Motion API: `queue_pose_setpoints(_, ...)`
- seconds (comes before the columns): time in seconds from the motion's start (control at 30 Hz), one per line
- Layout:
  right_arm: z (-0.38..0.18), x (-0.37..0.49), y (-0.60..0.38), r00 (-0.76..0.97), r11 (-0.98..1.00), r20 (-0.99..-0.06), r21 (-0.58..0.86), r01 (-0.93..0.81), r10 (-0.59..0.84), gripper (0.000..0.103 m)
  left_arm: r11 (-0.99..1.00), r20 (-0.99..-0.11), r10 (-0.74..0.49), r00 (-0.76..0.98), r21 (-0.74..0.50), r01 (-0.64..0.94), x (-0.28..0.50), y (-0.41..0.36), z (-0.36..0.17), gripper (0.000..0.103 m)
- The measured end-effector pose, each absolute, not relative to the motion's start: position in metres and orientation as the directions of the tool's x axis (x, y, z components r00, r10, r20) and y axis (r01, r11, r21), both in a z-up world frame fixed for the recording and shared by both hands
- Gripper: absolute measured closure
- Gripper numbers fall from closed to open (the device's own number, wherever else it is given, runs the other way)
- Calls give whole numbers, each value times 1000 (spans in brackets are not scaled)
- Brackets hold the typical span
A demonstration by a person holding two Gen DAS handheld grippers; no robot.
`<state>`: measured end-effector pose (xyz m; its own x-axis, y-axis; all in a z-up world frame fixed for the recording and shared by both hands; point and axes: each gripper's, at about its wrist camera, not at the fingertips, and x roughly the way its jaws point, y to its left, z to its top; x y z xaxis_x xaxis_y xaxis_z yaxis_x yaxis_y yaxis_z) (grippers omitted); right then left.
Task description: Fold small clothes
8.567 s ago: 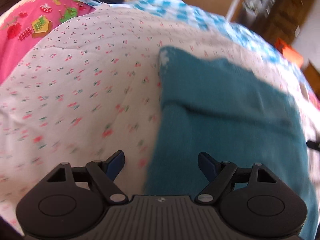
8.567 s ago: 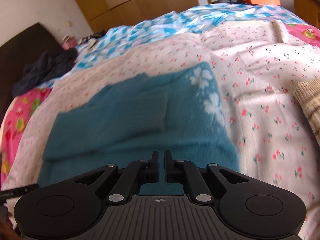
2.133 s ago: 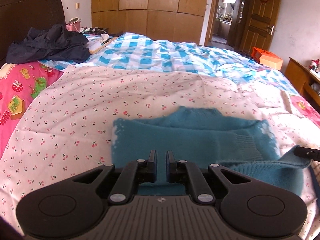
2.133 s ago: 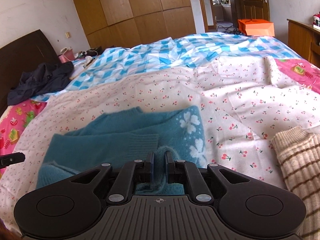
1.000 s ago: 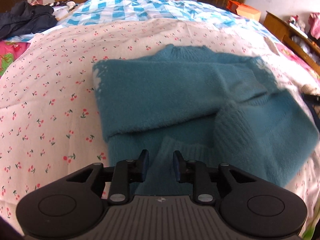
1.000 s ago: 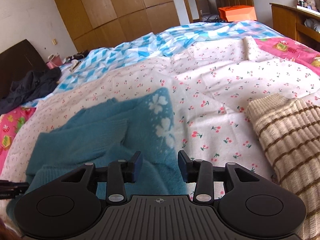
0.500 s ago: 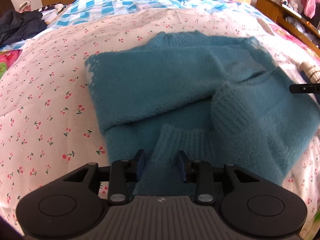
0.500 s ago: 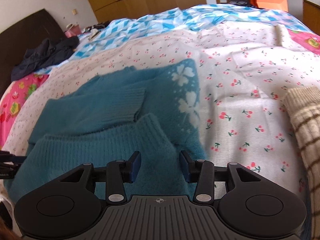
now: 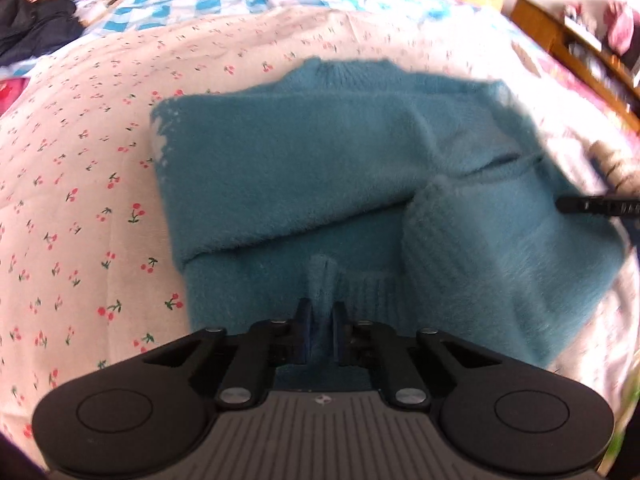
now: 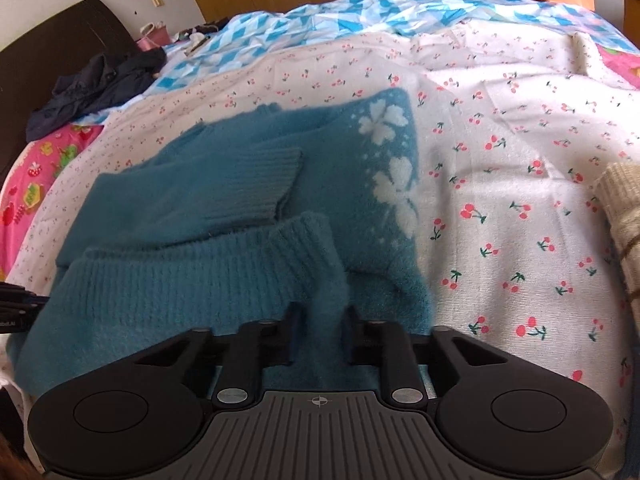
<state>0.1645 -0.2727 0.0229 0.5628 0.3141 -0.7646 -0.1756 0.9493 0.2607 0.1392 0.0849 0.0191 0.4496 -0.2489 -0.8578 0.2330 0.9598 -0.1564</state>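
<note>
On the bed's cherry-print sheet (image 10: pixel 500 184), the teal sweater (image 9: pixel 288 168) was spread with both sleeves folded in. Its ribbed hem was clamped by the left gripper (image 9: pixel 320 332) and the right gripper (image 10: pixel 320 332), whose jaws had just been closing. The hem should probably be lifted evenly toward the collar. Free sheet was seen beyond; a striped beige garment (image 10: pixel 624 208) lay near.

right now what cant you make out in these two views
- Near hem of the teal sweater: hidden under the left hand-held gripper body, left wrist view.
- Striped beige knit: cut off by the right edge, right wrist view; its full shape is unknown.
- Shelf items: blurred and too small, left wrist view.
- Right hand-held gripper: its pads are buried in sweater fabric.
</note>
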Motion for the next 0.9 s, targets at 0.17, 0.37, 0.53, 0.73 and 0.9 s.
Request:
queue_pose_setpoints(0.17, 57, 145, -278, 637, 939, -692, 290, -187, 341, 93, 954, -790, -299, 535, -237, 182, 125, 97, 48, 89)
queue_pose_setpoints(0.37, 88, 140, -280, 709, 934, -617, 309, -181, 341, 93, 956, -705, -282, 651, -261, 133, 123, 116, 88, 89)
queue_pose_setpoints(0.53, 104, 166, -280, 784, 937, -540, 318, -146, 305, 94, 962, -634, -241, 735, -254, 96, 146, 135, 109, 89)
queue_pose_setpoints(0.73, 103, 201, -277, 804, 942, -528, 316, -111, 272, 94, 969, -614, -217, 759, -231, 91, 188, 137, 105, 89)
queue_pose_setpoints(0.9, 74, 246, -270, 800, 952, -564, 305, -30, 206, 94, 970, -641, -162, 751, -241, 3, 229, 144, 70, 89)
